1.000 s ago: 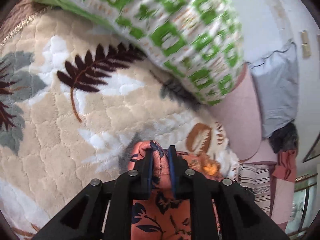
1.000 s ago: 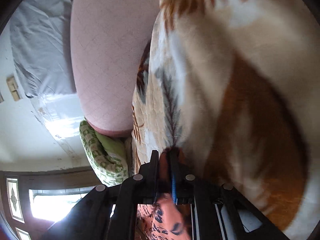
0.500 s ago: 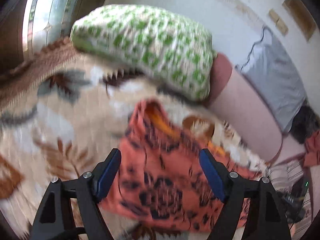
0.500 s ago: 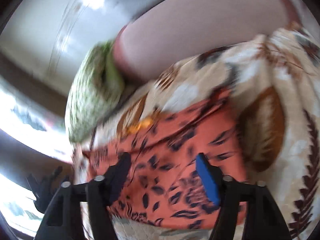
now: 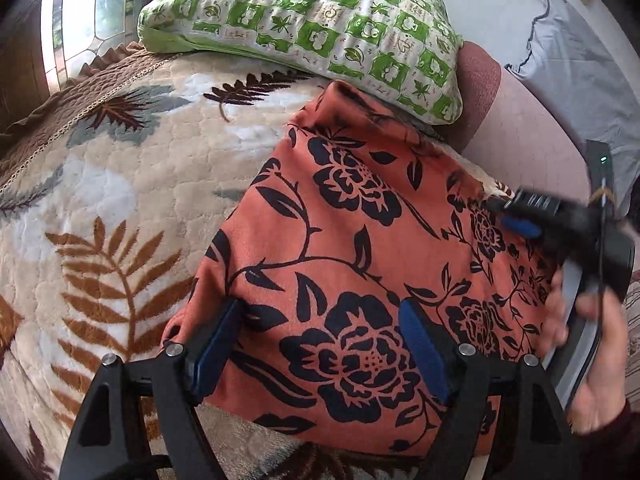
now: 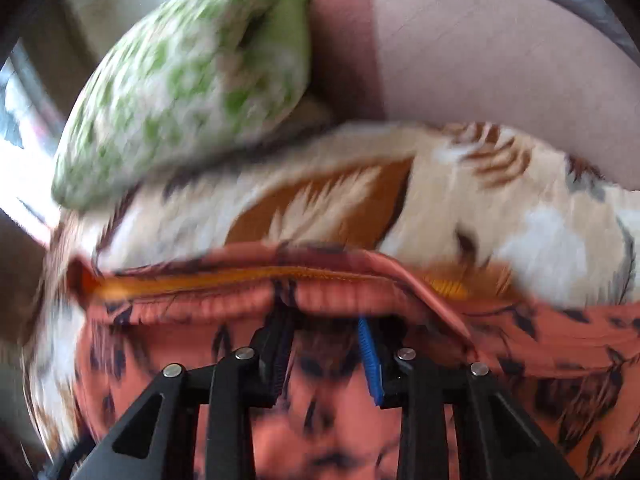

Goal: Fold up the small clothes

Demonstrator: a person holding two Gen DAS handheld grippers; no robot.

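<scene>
Left gripper wide over orange garment, right gripper closing — nothing pinched yet

A green-checked pillow rests on the leaf-print blanket, beside a pink cushion; a grey cloth hangs behind, window far left.

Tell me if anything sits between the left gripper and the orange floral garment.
Nothing visible does. The left gripper hangs open directly over the orange floral garment, which lies spread on the leaf-pattern blanket.
</scene>
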